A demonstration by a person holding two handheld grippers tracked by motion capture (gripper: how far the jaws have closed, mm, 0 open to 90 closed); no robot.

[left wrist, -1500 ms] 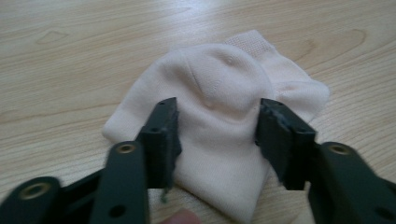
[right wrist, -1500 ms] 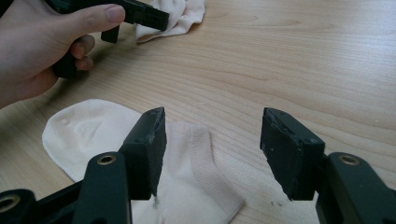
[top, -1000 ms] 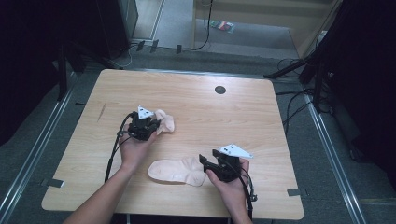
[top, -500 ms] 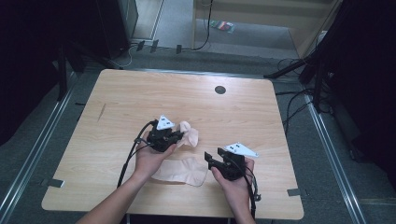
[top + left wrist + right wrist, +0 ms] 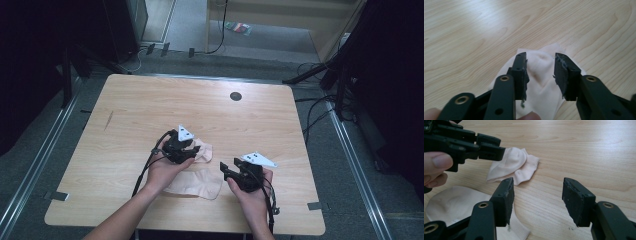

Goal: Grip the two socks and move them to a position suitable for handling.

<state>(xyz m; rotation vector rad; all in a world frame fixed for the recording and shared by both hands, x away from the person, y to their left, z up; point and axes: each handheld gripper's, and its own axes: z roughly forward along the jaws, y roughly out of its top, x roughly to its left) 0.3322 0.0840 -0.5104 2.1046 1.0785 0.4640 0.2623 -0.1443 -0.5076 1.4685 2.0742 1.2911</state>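
In the high view the left gripper [image 5: 192,151] covers part of the crumpled sock [image 5: 204,150]. The flat sock [image 5: 451,202] is cut off at the right gripper view's lower edge.

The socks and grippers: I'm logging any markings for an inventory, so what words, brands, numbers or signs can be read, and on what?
None can be read: the two pale socks, the table and both grippers bear no legible text.
The packet on the floor is too small to read.
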